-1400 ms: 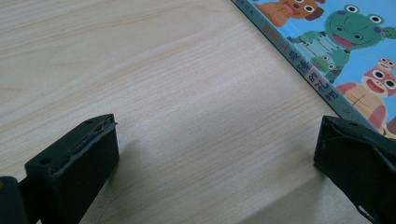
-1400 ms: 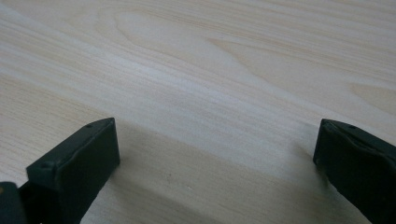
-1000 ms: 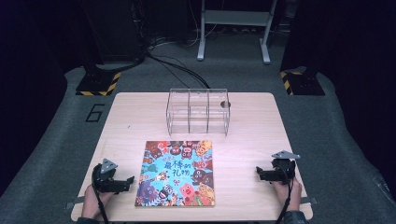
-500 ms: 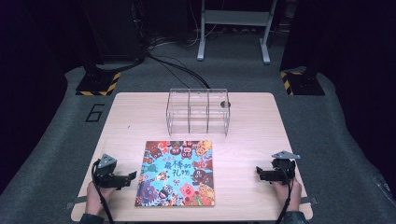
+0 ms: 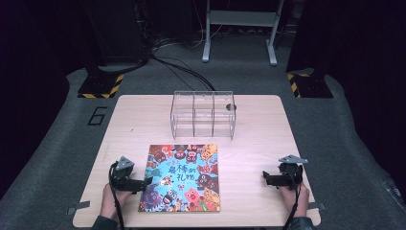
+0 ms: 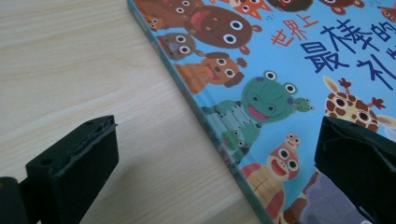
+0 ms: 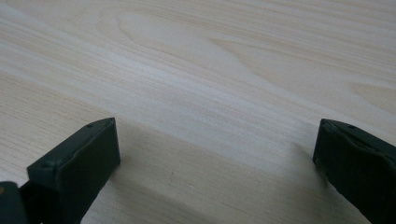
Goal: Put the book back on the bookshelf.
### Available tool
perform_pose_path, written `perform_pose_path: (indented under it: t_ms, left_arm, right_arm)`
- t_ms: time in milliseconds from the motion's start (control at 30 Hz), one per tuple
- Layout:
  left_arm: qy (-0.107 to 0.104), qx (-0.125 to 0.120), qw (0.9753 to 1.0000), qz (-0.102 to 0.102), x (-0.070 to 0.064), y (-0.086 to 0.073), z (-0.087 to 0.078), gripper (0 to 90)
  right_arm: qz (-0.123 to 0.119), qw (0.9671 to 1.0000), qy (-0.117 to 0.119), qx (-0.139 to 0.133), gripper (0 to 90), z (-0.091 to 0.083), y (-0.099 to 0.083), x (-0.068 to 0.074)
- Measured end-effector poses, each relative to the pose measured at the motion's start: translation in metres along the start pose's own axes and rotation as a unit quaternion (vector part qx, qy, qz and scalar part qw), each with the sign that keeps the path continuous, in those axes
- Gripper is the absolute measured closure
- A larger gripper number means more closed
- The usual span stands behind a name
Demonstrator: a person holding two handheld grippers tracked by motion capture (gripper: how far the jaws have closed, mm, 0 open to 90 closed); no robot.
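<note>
A colourful picture book (image 5: 183, 178) with cartoon animals lies flat at the front middle of the wooden table (image 5: 134, 124). My left gripper (image 5: 146, 182) is open at the book's left edge; in the left gripper view its jaws straddle that edge (image 6: 219, 140), one over bare wood, one over the cover. My right gripper (image 5: 265, 177) rests open near the table's front right, well right of the book. In the right gripper view only bare wood (image 7: 210, 107) lies between its jaws.
A clear acrylic box (image 5: 203, 114) with three compartments stands at the back middle of the table. Beyond the table are dark floor, cables (image 5: 182, 67) and a metal stand (image 5: 239, 28). The table's front edge runs just below both hands.
My left gripper has slid right toward the book until its jaws reach the book's left edge. The right gripper and the book have stayed put.
</note>
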State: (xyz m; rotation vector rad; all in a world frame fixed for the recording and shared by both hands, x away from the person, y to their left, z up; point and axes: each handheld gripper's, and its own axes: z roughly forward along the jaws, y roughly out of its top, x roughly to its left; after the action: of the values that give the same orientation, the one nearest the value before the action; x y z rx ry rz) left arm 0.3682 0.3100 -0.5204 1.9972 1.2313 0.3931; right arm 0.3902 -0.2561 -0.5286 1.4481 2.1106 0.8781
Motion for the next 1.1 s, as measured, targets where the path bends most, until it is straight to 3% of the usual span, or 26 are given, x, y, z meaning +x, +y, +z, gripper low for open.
perform_pose_path:
  t_ms: [267, 300, 367, 667, 933, 1100]
  left_arm:
    - [-0.010, -0.003, 0.9999, 0.001, -0.007, 0.002, 0.010, 0.1]
    - [-0.014, 0.005, 0.9999, 0.004, -0.007, 0.002, 0.011, 0.1]
    - [-0.004, 0.000, 1.0000, 0.009, -0.012, 0.000, 0.014, 0.0]
    - [-0.004, 0.003, 0.9999, 0.009, -0.018, 0.001, 0.015, 0.0]
    - [-0.013, -0.007, 0.9997, 0.020, -0.028, 0.001, 0.020, 0.1]
    - [-0.008, -0.014, 0.9998, 0.014, -0.034, 0.001, 0.022, 0.0]
  right_arm:
    - [0.000, 1.0000, 0.000, 0.000, 0.0, 0.000, 0.000, 0.000]
    - [0.000, 1.0000, 0.000, 0.000, 0.0, 0.000, 0.000, 0.000]
    - [0.000, 1.0000, 0.000, -0.001, 0.0, 0.000, 0.000, 0.000]
    - [0.001, 1.0000, 0.000, -0.001, 0.0, 0.000, 0.000, 0.000]
    - [0.002, 1.0000, -0.001, -0.006, 0.0, 0.000, -0.001, 0.000]
    - [0.001, 1.0000, -0.001, -0.003, 0.0, 0.000, 0.000, 0.000]
